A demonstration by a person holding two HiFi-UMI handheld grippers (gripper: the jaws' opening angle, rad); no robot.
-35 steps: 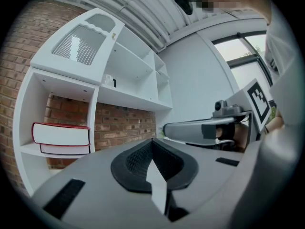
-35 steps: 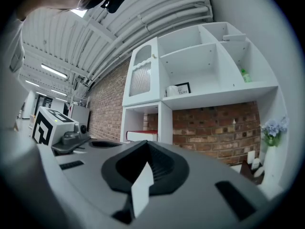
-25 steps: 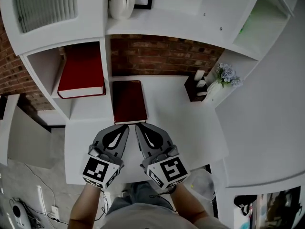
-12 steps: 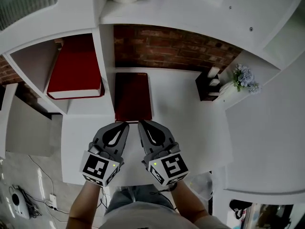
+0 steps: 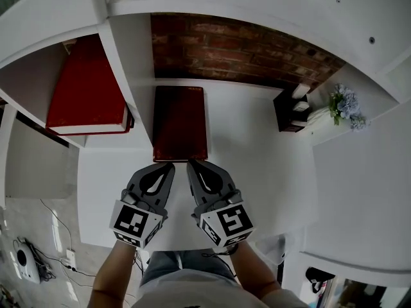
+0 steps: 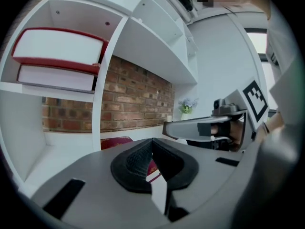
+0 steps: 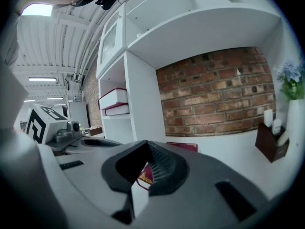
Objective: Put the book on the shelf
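Note:
A dark red book (image 5: 180,123) lies flat on the white desk (image 5: 250,172), its near edge just beyond both grippers' tips. It shows low in the left gripper view as the book (image 6: 114,142) and in the right gripper view as the book (image 7: 183,147). My left gripper (image 5: 168,167) and right gripper (image 5: 190,164) sit side by side over the desk, both shut and empty. The white shelf (image 5: 122,88) stands at the left; its cubby holds a stack of red books (image 5: 87,92).
A brick wall (image 5: 237,50) backs the desk. A dark holder with small bottles (image 5: 292,111) and a vase of pale flowers (image 5: 340,104) stand at the back right. The desk's front edge runs under my hands, with floor and cables (image 5: 38,262) at the lower left.
The view has tilted down and forward: the shelf top with the mug has left the frame and the book looks closer. Both grippers hold the same pose, still shut.

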